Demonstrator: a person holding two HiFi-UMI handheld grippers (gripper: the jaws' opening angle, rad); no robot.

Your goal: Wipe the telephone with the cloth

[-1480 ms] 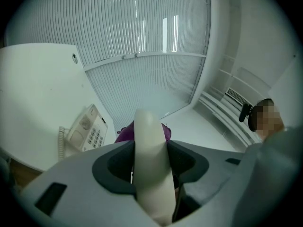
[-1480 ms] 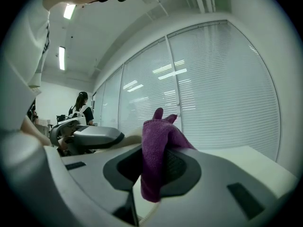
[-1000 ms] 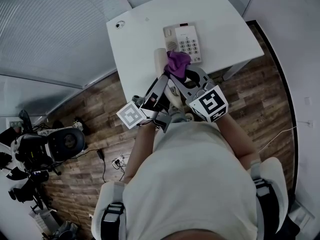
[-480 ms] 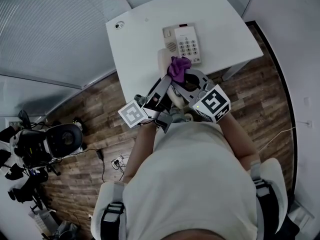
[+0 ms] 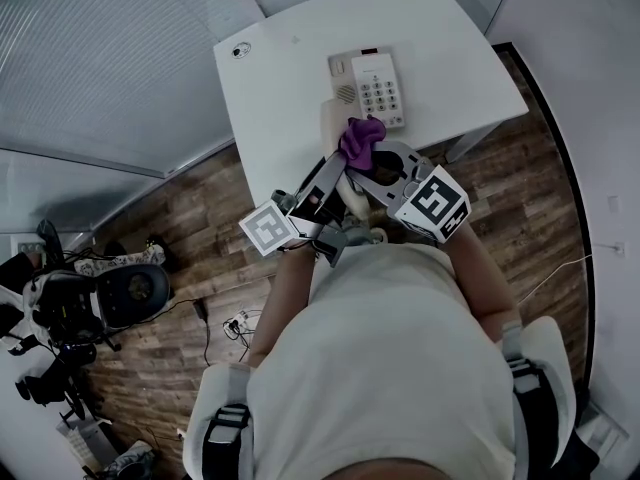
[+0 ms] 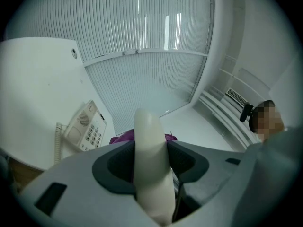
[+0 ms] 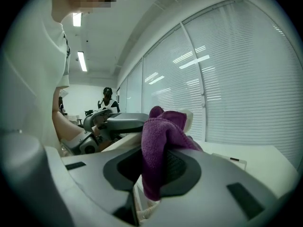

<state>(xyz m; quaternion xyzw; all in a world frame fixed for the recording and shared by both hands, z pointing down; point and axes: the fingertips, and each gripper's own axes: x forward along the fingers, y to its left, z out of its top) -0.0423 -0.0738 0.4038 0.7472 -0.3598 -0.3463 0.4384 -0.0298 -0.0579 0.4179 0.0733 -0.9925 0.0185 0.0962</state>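
The left hand-held gripper [image 5: 336, 166] has its jaws clamped on the cream handset [image 6: 150, 145] of the telephone, gripping it across its middle so that the rounded end sticks out beyond the jaws. The handset is lifted off the telephone base [image 5: 367, 86], which lies flat on the white counter [image 5: 280, 78] with its keypad [image 5: 380, 94] facing up and its empty cradle on the left side. A coiled cord [image 6: 57, 143] hangs beside the base near the counter edge. The right hand-held gripper [image 5: 368, 164] is closed on the purple cloth [image 7: 161, 141], which bunches between the jaws and folds out over their tips. In the head view the cloth sits at the upper part of the handset, just in front of the base, and the two grippers meet there from either side, their marker cubes pointing back toward the person's torso. Whether the cloth actually presses on the plastic cannot be told for certain. White slatted blinds [image 6: 142, 37] fill the wall behind the counter, and dark wooden floor [image 5: 525, 193] shows around it.
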